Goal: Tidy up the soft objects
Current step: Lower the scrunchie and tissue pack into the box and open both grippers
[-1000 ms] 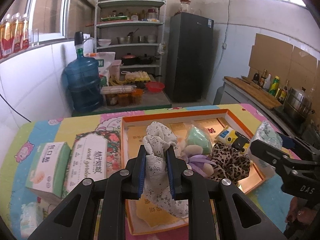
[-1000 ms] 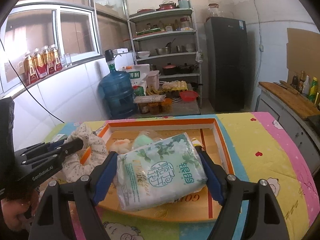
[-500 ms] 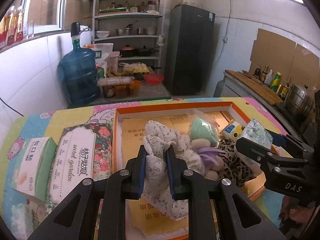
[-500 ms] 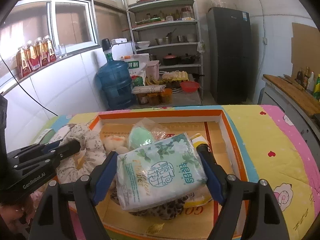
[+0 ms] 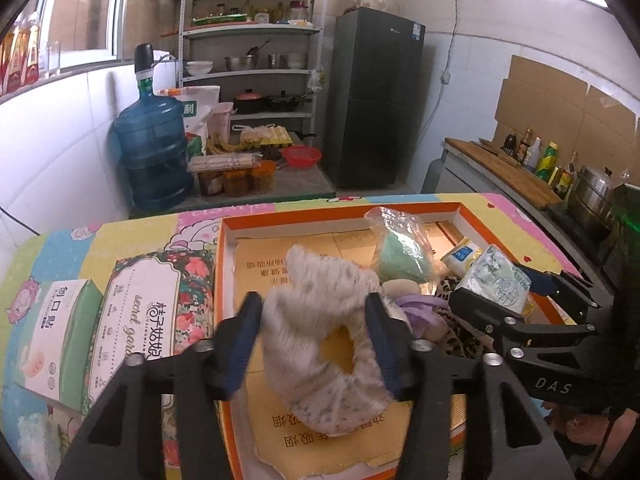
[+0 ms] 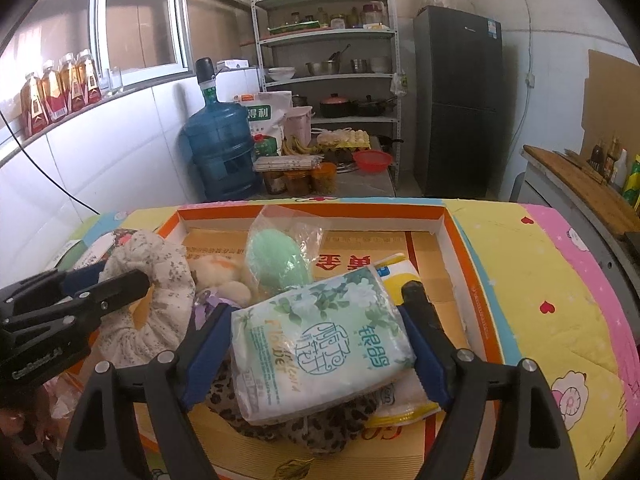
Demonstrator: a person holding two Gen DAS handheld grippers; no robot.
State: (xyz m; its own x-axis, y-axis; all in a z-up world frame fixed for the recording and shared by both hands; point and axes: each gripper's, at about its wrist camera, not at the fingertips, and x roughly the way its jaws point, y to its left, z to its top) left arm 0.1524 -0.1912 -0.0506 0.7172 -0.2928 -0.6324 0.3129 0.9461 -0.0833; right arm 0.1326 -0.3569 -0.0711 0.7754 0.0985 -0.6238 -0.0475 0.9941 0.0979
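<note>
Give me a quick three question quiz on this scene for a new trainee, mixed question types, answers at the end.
1. True or false: the left gripper is clamped tight on the floral scrunchie.
2. What does the right gripper hold? A) tissue pack B) green sponge C) plush toy
3. Fill in: the leopard-print cloth lies inside the orange ____.

Key: 1 false, its jaws are spread; 2 A; 3 box.

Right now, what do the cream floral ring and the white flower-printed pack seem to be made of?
Cream floral ring: probably soft matte woven fabric; it is gathered into ruffles. White flower-printed pack: glossy plastic film, likely over tissues; it shines and dents slightly.
</note>
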